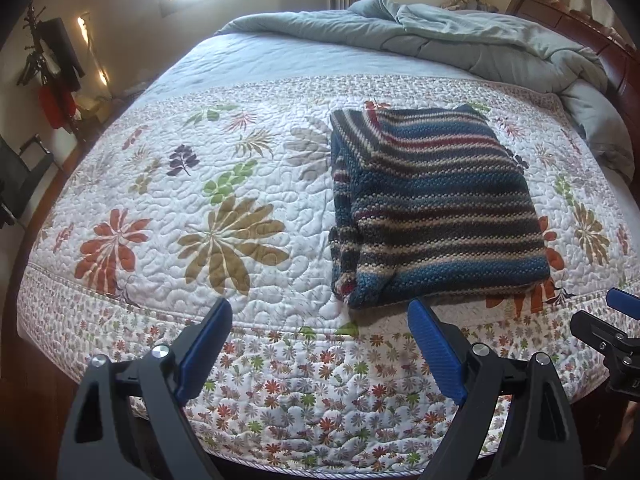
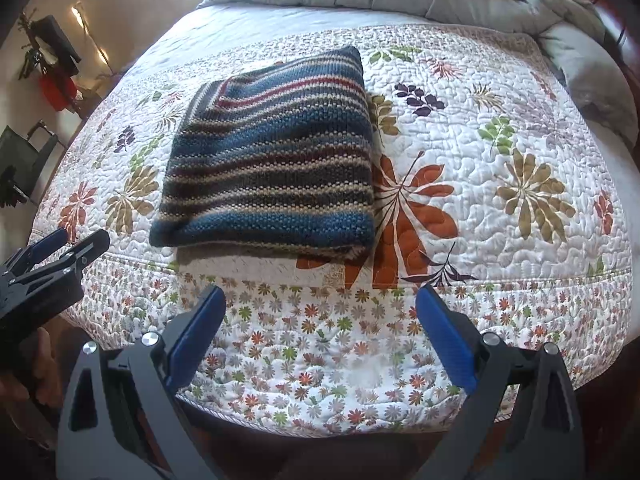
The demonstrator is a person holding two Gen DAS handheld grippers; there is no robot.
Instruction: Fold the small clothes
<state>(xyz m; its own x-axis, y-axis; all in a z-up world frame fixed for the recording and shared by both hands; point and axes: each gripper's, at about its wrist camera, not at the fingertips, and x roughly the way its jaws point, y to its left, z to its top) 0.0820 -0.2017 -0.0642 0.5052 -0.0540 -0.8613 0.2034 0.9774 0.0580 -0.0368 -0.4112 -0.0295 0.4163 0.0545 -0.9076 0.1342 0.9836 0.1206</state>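
Observation:
A striped knit sweater point(image 1: 432, 204) in blue, tan, grey and red lies folded into a flat rectangle on the floral quilt near the bed's front edge. It also shows in the right wrist view point(image 2: 272, 156). My left gripper point(image 1: 320, 312) is open and empty, held above the quilt's front border, just short of the sweater's near left corner. My right gripper point(image 2: 320, 296) is open and empty, held in front of the sweater's near edge. The right gripper's tip shows at the right edge of the left wrist view point(image 1: 616, 320). The left gripper shows at the left of the right wrist view point(image 2: 52, 264).
The floral quilt point(image 1: 224, 208) covers the bed. A rumpled grey-blue duvet point(image 1: 460, 36) is heaped along the far side. A dark wooden headboard point(image 1: 580, 24) stands at the right. A chair point(image 1: 20, 172) and a rack with hanging things point(image 1: 52, 64) stand left of the bed.

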